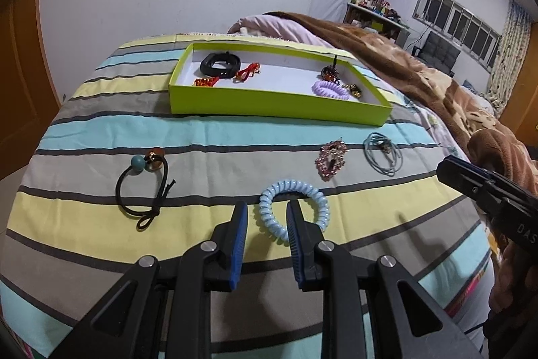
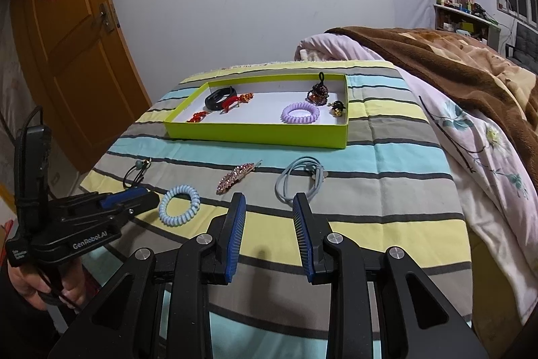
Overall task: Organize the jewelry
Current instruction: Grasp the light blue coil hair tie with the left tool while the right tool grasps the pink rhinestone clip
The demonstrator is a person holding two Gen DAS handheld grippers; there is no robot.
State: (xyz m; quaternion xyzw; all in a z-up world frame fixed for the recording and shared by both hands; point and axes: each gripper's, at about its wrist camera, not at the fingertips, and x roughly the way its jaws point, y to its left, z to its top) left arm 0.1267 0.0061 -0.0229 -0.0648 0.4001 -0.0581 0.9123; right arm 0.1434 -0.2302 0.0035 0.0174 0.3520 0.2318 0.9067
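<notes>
A lime green tray [image 1: 275, 105] [image 2: 255, 133] sits on the striped bedspread and holds a black band [image 1: 220, 64], red clips [image 1: 247, 71], a purple coil tie [image 1: 331, 90] [image 2: 300, 113] and a dark beaded piece [image 2: 317, 95]. On the bedspread lie a light blue coil tie [image 1: 292, 207] [image 2: 179, 205], a pink rhinestone clip [image 1: 331, 158] [image 2: 235, 179], a blue-grey elastic loop [image 1: 383, 153] [image 2: 299, 179] and a black bobble tie [image 1: 144, 187] [image 2: 136, 172]. My left gripper [image 1: 267, 207] is open, straddling the blue coil's near left side. My right gripper [image 2: 269, 202] is open and empty, just before the blue-grey loop.
A brown blanket [image 2: 470, 69] and a pink floral quilt [image 2: 477, 150] are heaped along the right of the bed. A wooden door [image 2: 74, 56] stands at the left. A cluttered shelf [image 2: 464, 9] is at the far right wall.
</notes>
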